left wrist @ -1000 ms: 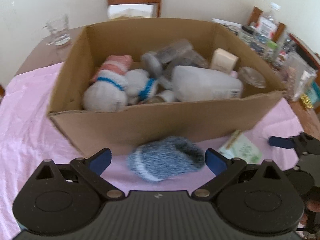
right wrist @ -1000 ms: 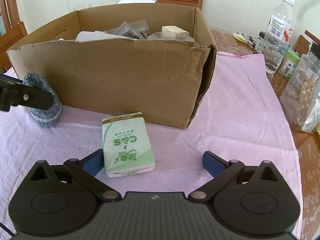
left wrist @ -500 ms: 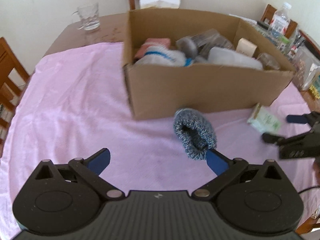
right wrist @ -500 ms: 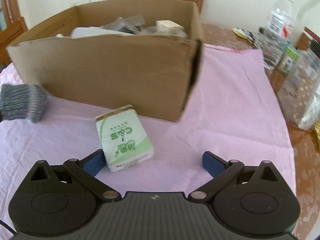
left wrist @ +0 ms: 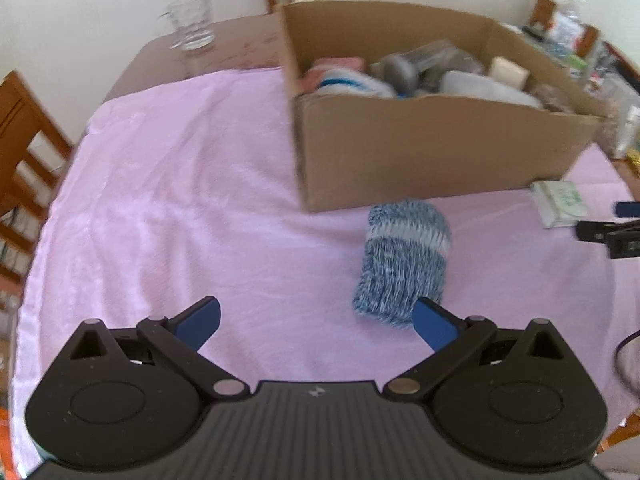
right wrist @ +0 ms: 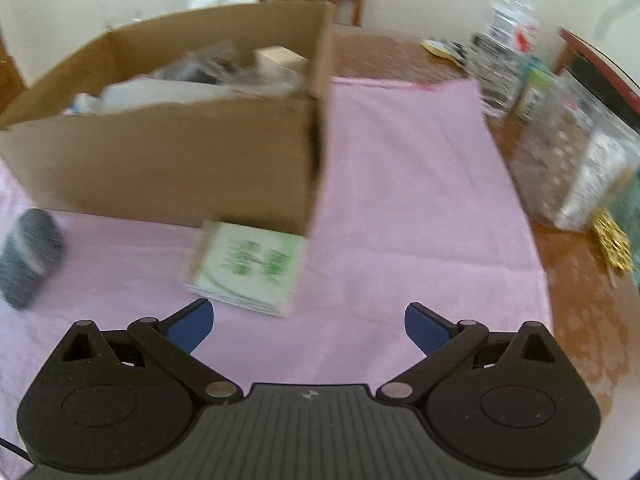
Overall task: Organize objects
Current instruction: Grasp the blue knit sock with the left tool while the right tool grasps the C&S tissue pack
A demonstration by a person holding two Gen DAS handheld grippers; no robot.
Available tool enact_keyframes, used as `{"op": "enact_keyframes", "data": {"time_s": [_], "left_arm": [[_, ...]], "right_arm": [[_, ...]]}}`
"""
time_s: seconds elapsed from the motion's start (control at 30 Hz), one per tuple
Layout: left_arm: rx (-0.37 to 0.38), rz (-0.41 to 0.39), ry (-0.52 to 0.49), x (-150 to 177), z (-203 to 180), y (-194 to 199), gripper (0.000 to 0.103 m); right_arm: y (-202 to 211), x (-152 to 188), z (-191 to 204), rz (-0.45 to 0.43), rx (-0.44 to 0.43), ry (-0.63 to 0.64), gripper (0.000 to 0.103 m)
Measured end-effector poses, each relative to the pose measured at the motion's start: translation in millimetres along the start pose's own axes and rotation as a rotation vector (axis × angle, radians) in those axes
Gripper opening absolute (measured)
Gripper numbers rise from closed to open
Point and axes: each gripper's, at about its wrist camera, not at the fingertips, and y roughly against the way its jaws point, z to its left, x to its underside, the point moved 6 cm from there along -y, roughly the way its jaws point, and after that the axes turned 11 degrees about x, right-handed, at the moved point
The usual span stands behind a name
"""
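**Two open grippers over a pink cloth, a sock and a tissue pack by the box**

The left hand-held gripper has its two blue fingers wide apart and holds nothing. Just past its right finger lies a blue and white knitted sock on the pink cloth. The sock sits near the front of the cardboard box, close to the box's near left corner, but not touching it.

The right hand-held gripper also has its fingers wide apart and holds nothing. In front of it, a bit to the left, lies a green and white tissue pack. The pack lies flat on the cloth, right by the near right corner of the box. From this side the sock shows at the far left, blurry.

The box is open at the top and full of things: soft white and blue items, a pink one, clear plastic jars and a small cream block. They are too blurry to name well.

The cloth covers a brown desk. A drinking glass stands on the far left part of it. Bottles and bags stand along the right side. Wooden chairs stand around.
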Motion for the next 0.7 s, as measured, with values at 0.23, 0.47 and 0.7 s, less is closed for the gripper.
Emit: {"op": "enact_keyframes", "data": {"time_s": [0.23,0.47,0.7], "left_arm": [[0.088,-0.007,-0.050,-12,-22,-23,0.102],[0.073,0.039,-0.018,-8,-10,-46,0.102],[0.102,0.066,-0.010,1,11,-47,0.102]], "right_arm": [[-5,-13,32,-0.018,-0.021,0.016,0.103],[-24,-17,36,0.008,0.012,0.010,0.103],[-23,-9,22,0.000,0.010,0.014,0.103]]}}
